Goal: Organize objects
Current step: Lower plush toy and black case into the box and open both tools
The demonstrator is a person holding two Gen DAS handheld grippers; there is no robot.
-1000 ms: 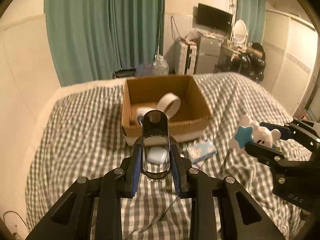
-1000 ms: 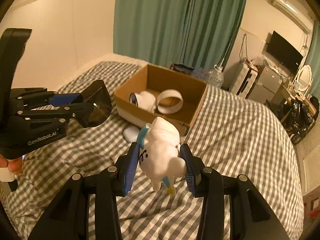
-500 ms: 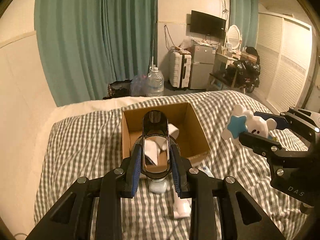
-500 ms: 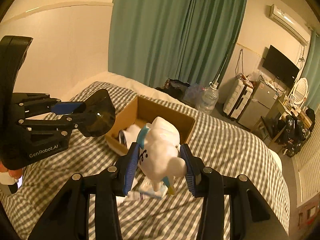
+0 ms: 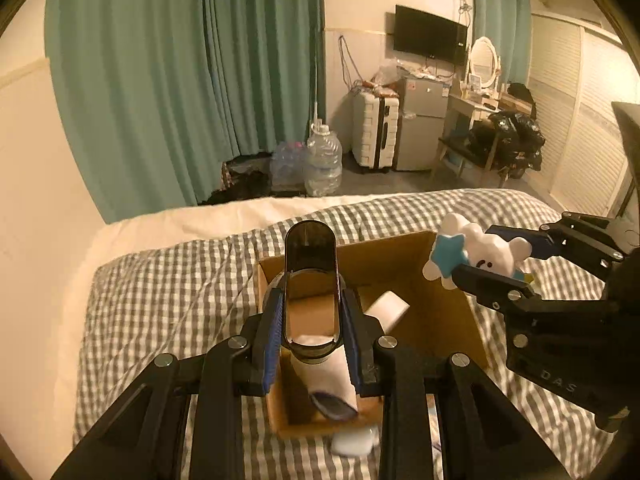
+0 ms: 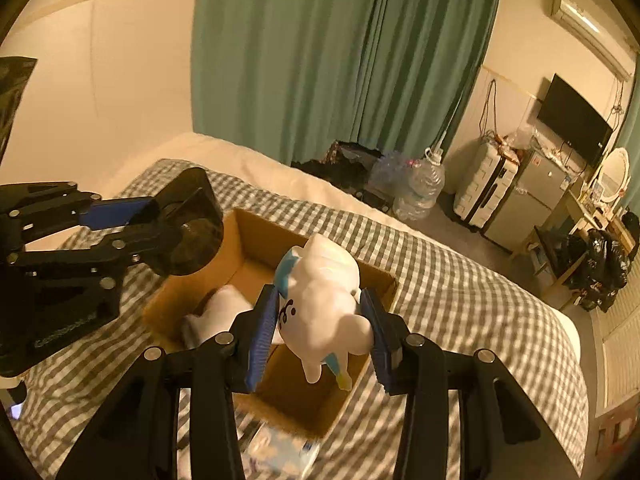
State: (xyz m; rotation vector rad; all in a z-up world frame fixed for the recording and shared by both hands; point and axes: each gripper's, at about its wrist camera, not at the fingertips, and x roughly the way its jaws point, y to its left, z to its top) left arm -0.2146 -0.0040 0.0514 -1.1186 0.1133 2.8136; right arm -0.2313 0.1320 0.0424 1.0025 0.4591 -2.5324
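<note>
Cardboard box (image 5: pixel 440 312): open-topped, on the checked bed (image 5: pixel 168 300). Both grippers, a second ago short of it, have come forward and now hang over its opening.

Left gripper (image 5: pixel 311 320): closed on a dark smoked-plastic oblong case (image 5: pixel 311 276), held upright above the box's near-left part.

Right gripper (image 6: pixel 318 320): closed on a white cloud-shaped toy (image 6: pixel 324 300) with a blue star, held above the box's near-right part, clear of the rim.

Contents of box: a white roll (image 5: pixel 388 307) toward the middle; a white sock-like item (image 5: pixel 332 376) at the near wall.

Outside box, against its near wall: a small white case (image 5: pixel 354 444) and a blue-patterned tissue pack (image 6: pixel 280 452), both on the bed.

Status, judged: carry phase over; both held items are placed for release into the box. Two loose items remain to collect.
</note>
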